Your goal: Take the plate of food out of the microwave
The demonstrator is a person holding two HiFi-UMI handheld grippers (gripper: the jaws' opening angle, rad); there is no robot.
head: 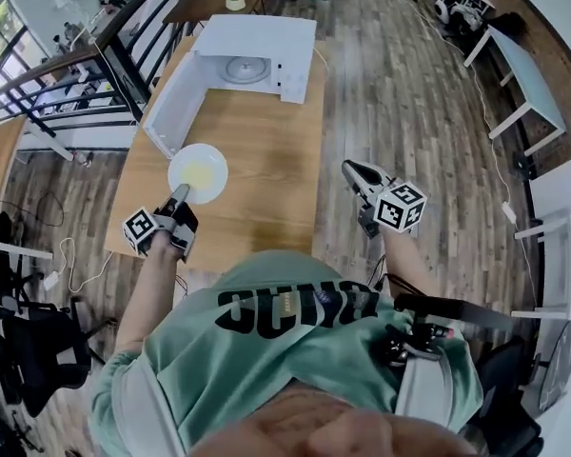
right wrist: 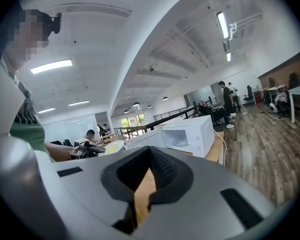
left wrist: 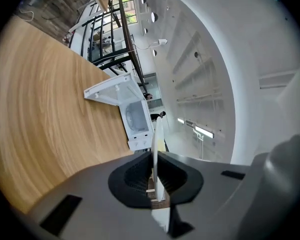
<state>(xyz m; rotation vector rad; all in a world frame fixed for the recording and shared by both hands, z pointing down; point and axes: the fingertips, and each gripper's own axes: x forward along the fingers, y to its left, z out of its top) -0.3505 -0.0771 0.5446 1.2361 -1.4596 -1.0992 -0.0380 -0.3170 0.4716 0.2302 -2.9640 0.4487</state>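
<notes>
Plate (head: 198,172) of food clamped in left gripper (head: 180,196) jaws, outside microwave (head: 252,60).

A long pale wooden table (head: 266,188) stretches ahead of both jaws. To the right of the right jaws lies a dark wood-plank floor (right wrist: 270,149), and a white desk (head: 528,74) stands on it well off. Far ahead of these jaws a black railing (right wrist: 175,113) crosses the room in front of bright windows (right wrist: 132,120). Above them a white vaulted ceiling (right wrist: 155,44) carries strip lights (right wrist: 51,66). Off to the left of the left jaws, black office chairs (head: 24,350) stand on the planks.
</notes>
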